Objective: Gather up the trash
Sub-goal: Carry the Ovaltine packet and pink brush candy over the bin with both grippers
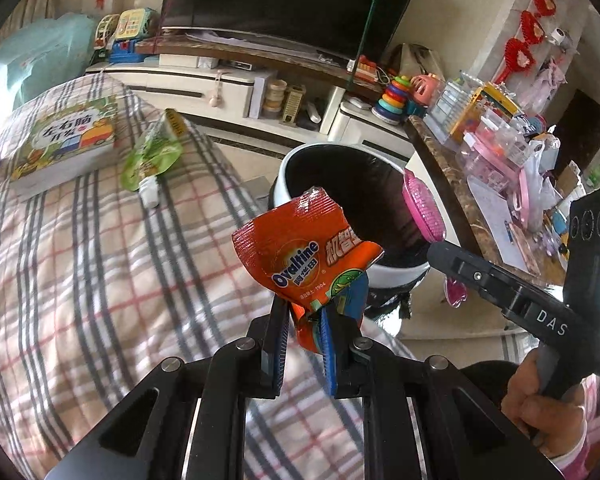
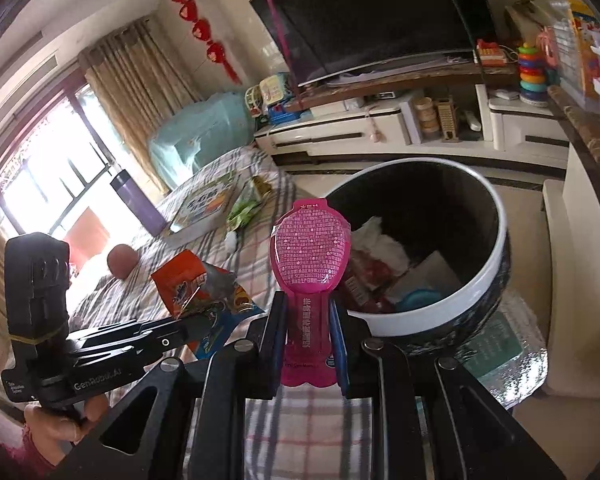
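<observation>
My left gripper (image 1: 314,312) is shut on an orange Ovaltine wrapper (image 1: 300,252), held up just short of the trash bin (image 1: 296,160), a round bin with a white rim and black liner. My right gripper (image 2: 308,312) is shut on a pink spoon-shaped packet (image 2: 310,248), which stands upright beside the bin's rim (image 2: 496,248). Paper and other scraps lie inside the bin. The pink packet (image 1: 422,206) also shows over the bin in the left wrist view. The Ovaltine wrapper (image 2: 188,284) shows at the left in the right wrist view. A green squeeze pouch (image 1: 154,156) with a white cap lies on the plaid bedspread.
A children's book (image 1: 66,140) lies on the plaid bedspread (image 1: 100,260) beside the pouch. A purple bottle (image 2: 134,204) stands beyond it. A marble-topped counter (image 1: 452,184) crowded with pink toys runs to the right of the bin. A TV cabinet (image 1: 228,88) stands behind.
</observation>
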A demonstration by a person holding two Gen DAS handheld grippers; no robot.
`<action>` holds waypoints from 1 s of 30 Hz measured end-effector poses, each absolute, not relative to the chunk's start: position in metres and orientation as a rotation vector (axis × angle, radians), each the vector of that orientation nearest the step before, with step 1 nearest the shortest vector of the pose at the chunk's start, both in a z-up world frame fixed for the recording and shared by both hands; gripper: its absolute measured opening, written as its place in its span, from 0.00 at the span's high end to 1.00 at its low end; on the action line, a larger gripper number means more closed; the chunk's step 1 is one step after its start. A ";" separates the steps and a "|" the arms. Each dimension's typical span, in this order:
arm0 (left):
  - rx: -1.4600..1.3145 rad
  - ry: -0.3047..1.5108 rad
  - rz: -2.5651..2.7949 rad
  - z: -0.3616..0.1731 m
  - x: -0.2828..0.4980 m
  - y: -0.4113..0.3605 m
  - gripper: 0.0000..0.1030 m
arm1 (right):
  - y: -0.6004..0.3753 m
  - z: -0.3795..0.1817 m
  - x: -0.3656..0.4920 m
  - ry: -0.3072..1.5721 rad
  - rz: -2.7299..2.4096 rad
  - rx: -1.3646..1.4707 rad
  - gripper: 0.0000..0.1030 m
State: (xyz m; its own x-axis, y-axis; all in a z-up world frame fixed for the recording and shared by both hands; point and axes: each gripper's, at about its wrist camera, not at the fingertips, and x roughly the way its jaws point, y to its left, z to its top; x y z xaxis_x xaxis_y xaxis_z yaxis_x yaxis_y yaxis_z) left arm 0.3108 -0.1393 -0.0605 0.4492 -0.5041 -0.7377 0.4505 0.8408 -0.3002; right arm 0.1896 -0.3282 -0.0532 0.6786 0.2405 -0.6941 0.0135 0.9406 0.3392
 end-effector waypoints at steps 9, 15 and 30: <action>-0.040 0.923 -0.609 -0.058 0.329 -0.163 0.87 | -0.351 -0.051 0.201 0.817 0.081 0.326 0.80; -0.024 0.930 -0.615 -0.061 0.339 -0.178 0.87 | -0.364 -0.051 0.206 0.816 0.061 0.331 0.80; 0.001 0.954 -0.611 -0.071 0.367 -0.210 0.87 | -0.384 -0.057 0.220 0.833 0.030 0.345 0.80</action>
